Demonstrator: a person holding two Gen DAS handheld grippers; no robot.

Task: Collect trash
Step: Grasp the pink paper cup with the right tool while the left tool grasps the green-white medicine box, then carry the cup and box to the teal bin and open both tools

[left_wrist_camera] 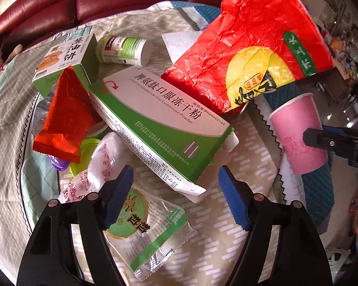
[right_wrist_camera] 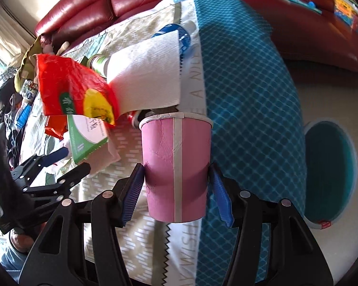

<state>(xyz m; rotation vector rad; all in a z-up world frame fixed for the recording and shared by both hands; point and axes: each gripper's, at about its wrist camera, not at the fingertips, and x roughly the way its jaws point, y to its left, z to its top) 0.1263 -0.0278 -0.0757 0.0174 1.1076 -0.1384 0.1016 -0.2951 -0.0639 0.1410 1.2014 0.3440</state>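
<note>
Tablecloth point(right_wrist_camera: 245, 109) carries your trash; largest, the red bag point(left_wrist_camera: 248, 50) leans over the box point(left_wrist_camera: 160, 124). Your right gripper point(right_wrist_camera: 177, 187) pinches the upright cup point(right_wrist_camera: 176, 166), rim up. Your left gripper point(left_wrist_camera: 176, 190) is spread above a wrapper point(left_wrist_camera: 152, 233).

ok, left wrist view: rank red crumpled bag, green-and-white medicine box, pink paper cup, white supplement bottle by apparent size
1. red crumpled bag
2. green-and-white medicine box, close to the bag; it lies nearer the camera, so unsure
3. pink paper cup
4. white supplement bottle, farthest away
</note>
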